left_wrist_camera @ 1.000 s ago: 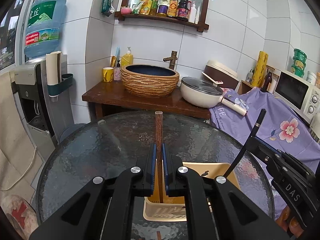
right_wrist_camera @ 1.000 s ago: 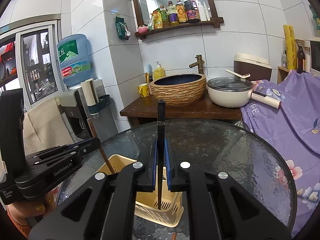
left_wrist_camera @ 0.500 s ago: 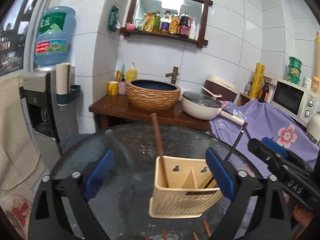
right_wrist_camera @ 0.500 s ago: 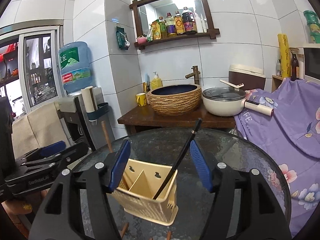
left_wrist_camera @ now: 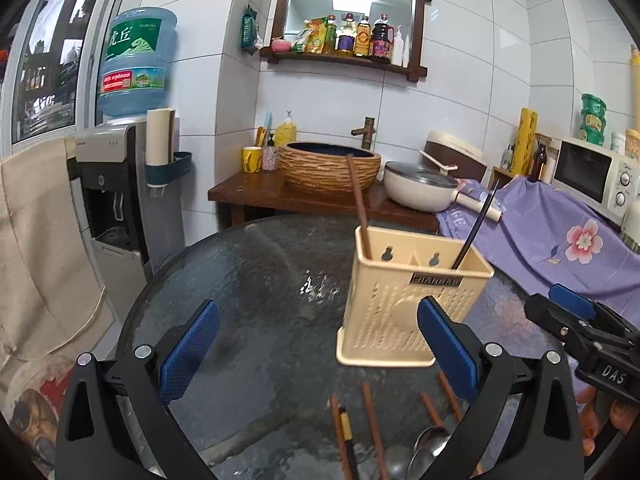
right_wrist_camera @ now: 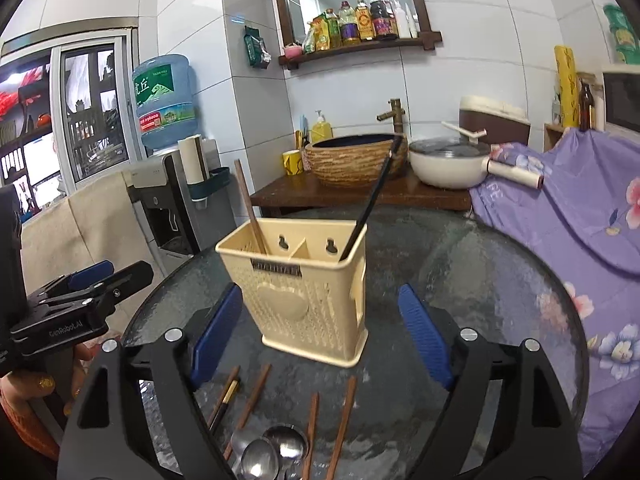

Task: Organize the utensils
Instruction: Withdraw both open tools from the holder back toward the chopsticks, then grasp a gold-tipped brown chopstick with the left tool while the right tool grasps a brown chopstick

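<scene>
A beige two-compartment utensil holder (left_wrist_camera: 412,300) (right_wrist_camera: 304,292) stands on the round glass table (left_wrist_camera: 260,280). In its left compartment leans a brown chopstick (left_wrist_camera: 358,204) (right_wrist_camera: 248,204); a black chopstick (left_wrist_camera: 476,228) (right_wrist_camera: 372,200) leans in the right one. My left gripper (left_wrist_camera: 316,312) hangs in front of and left of the holder, its jaws opening with nothing between them. The right gripper (right_wrist_camera: 320,300) faces the holder from a little way back, jaws also opening and empty. Loose brown chopsticks (right_wrist_camera: 252,396) (left_wrist_camera: 372,420) and metal spoons (right_wrist_camera: 272,452) (left_wrist_camera: 424,448) lie on the glass below the grippers.
Behind the table a wooden counter carries a woven basin (left_wrist_camera: 328,168) and a white lidded pan (left_wrist_camera: 420,188). A water dispenser (left_wrist_camera: 116,184) stands at the left. A purple flowered cloth (left_wrist_camera: 560,232) and a microwave (left_wrist_camera: 592,176) are on the right.
Both grippers went from shut on a chopstick to wide open, leaving the brown and black chopsticks in the holder. Both have drawn back and lower, and the loose utensils have come into view.
</scene>
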The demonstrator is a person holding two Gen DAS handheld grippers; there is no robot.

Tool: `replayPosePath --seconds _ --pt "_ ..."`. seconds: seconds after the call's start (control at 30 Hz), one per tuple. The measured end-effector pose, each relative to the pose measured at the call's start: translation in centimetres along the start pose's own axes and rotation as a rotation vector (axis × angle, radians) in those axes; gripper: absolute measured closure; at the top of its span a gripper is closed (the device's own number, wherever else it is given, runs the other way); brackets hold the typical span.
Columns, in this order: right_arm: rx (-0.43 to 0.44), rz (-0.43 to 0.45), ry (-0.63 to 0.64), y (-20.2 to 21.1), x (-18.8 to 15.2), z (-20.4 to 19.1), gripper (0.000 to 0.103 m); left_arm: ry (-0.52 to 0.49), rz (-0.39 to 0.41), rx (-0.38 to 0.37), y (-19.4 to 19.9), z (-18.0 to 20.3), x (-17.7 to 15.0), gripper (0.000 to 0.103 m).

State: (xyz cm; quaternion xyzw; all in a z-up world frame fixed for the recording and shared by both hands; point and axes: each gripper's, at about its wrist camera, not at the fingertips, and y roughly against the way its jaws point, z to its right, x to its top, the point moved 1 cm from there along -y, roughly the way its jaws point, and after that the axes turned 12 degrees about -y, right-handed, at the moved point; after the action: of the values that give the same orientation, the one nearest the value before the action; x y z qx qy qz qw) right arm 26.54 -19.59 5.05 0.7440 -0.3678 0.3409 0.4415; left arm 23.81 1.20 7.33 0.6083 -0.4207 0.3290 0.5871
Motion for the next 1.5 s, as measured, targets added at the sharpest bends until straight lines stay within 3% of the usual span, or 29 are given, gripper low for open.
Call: replayPosePath --seconds 0.13,0.37,0.53,0.97,1.2,1.5 --pt "-0.047 -0.045 -0.02 -0.5 -2.2 1.4 0.023 -0.004 -0.083 0.042 -0.5 -0.9 -2.3 0.006" --pt "-0.125 -0.145 -0.05 -2.0 -5.6 3.8 0.023 -0.001 -0.214 0.041 -2.2 -1.6 -6.4 0.006" --pt "-0.152 -0.235 -0.048 -3.3 -7.7 4.6 0.035 -0.007 -0.263 0.006 -3.0 -1.2 -8.2 0.008" --pt "-0.158 -0.343 -0.034 -5.1 -10.4 4.5 0.054 -0.013 -0.38 -0.147 -4.1 1.2 -11.2 0.058" --pt "-0.152 -0.349 -0.042 -5.1 -10.6 4.5 0.054 -0.032 -0.403 -0.196 -4.1 2.6 -11.7 0.066" --pt "-0.166 -0.357 -0.019 -5.4 -10.7 4.0 0.054 -0.07 -0.418 -0.17 -4.3 3.2 -12.0 0.073"
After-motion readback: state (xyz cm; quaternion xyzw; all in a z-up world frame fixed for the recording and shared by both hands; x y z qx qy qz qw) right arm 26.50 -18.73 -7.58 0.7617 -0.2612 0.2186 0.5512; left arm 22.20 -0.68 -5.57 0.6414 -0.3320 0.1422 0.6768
